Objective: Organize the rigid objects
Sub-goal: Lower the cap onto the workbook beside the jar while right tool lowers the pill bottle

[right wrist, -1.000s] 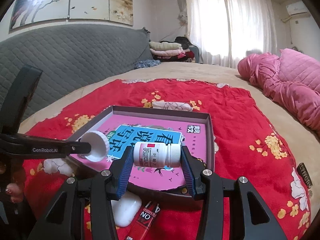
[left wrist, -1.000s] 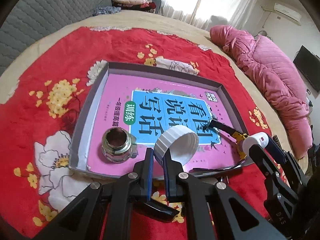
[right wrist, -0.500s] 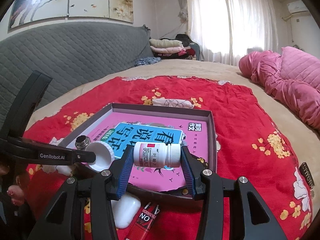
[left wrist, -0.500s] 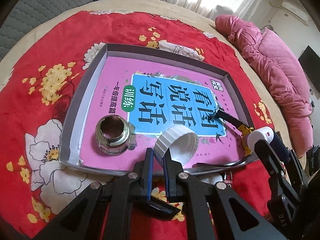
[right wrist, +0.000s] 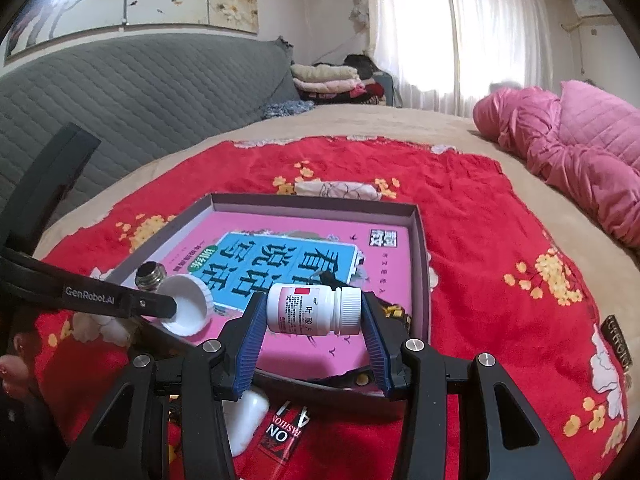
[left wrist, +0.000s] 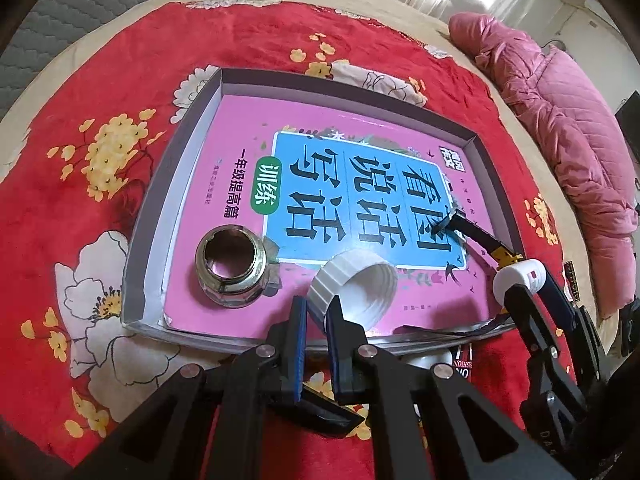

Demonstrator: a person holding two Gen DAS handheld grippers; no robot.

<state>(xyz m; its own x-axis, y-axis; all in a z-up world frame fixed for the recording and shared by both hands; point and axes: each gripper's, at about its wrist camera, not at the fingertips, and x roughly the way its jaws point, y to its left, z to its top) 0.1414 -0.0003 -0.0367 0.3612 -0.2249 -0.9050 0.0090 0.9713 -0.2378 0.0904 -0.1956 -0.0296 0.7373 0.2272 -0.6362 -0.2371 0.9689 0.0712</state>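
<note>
Left gripper [left wrist: 317, 312]: jaws nearly together, clamped on the rim of a white cap [left wrist: 354, 294]. The cap is held tilted, open side up, over the near edge of the tray [left wrist: 176, 184]; whether it touches the book cannot be told.

Right gripper [right wrist: 314, 322]: jaws part-way apart, clamped on a white pill bottle [right wrist: 314, 310]. The bottle is held sideways, base against the left pad, ribbed cap against the right pad, above the tray's near right corner.

Tray: grey, shallow, laid on a red flowered blanket [left wrist: 100, 80] on the bed. A pink book [left wrist: 240, 132] with a blue title panel is laid flat inside and fills most of the floor.

A metal threaded fitting [left wrist: 230, 266] is stood upright on the book, near left corner of the tray, just beside the cap but apart from it.

A black and yellow tool [left wrist: 480, 236] is seen at the tray's right side, lying on the book; its kind cannot be told.

Outside the tray, near edge: a white object [right wrist: 246, 420] and a red packet [right wrist: 286, 432] lying on the blanket below the right gripper.

A pink quilted jacket [right wrist: 580, 152] is piled on the bed, well apart from the tray.
</note>
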